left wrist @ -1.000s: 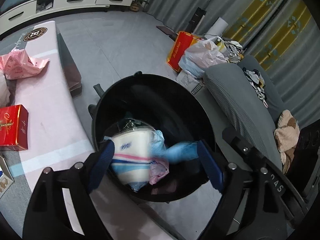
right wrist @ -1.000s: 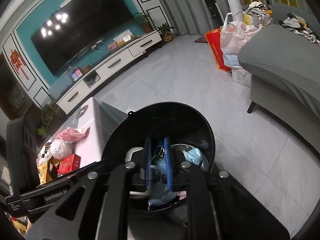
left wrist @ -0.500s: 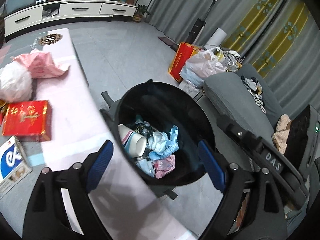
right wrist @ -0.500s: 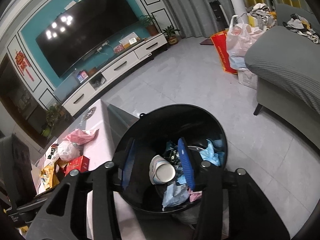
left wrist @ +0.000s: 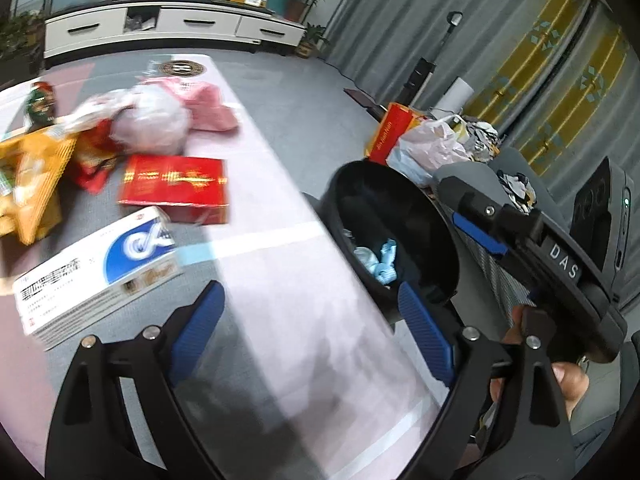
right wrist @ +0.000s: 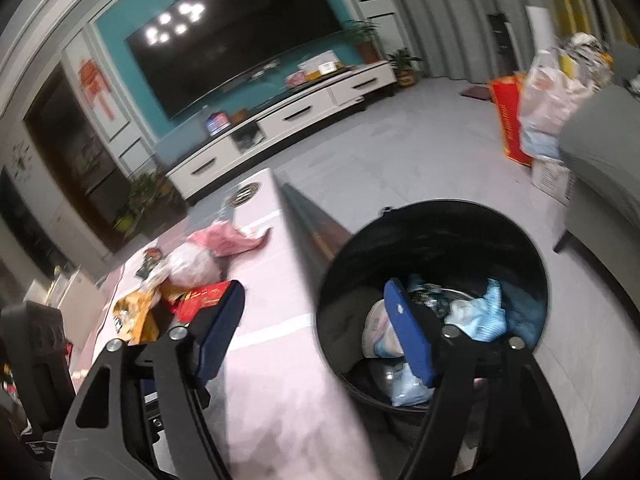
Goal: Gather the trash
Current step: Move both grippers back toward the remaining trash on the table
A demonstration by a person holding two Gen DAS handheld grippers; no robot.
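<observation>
My left gripper (left wrist: 310, 332) hangs over the pink table (left wrist: 280, 272), its jaws opening with nothing between them. Ahead of it lie a white and blue box (left wrist: 100, 272), a red box (left wrist: 176, 188), a white plastic bag (left wrist: 152, 124), a pink bag (left wrist: 208, 108) and a yellow snack bag (left wrist: 32, 184). My right gripper (right wrist: 314, 332) straddles the table edge and the black bin (right wrist: 440, 240), jaws opening and empty. In the bin lie a paper cup (right wrist: 378, 332) and blue wrappers (right wrist: 480, 312). The bin (left wrist: 400, 208) stands right of the table.
A grey sofa (right wrist: 600, 152) stands right of the bin, with a red bag (left wrist: 390, 136) and plastic bags (left wrist: 432, 144) on the floor behind it. A white TV cabinet (right wrist: 280, 120) lines the far wall. Grey floor (right wrist: 400, 152) lies between.
Both grippers swung left from over the bin toward the table. The right gripper went from shut on a wrapper to wide open, and the wrapper is gone from its jaws.
</observation>
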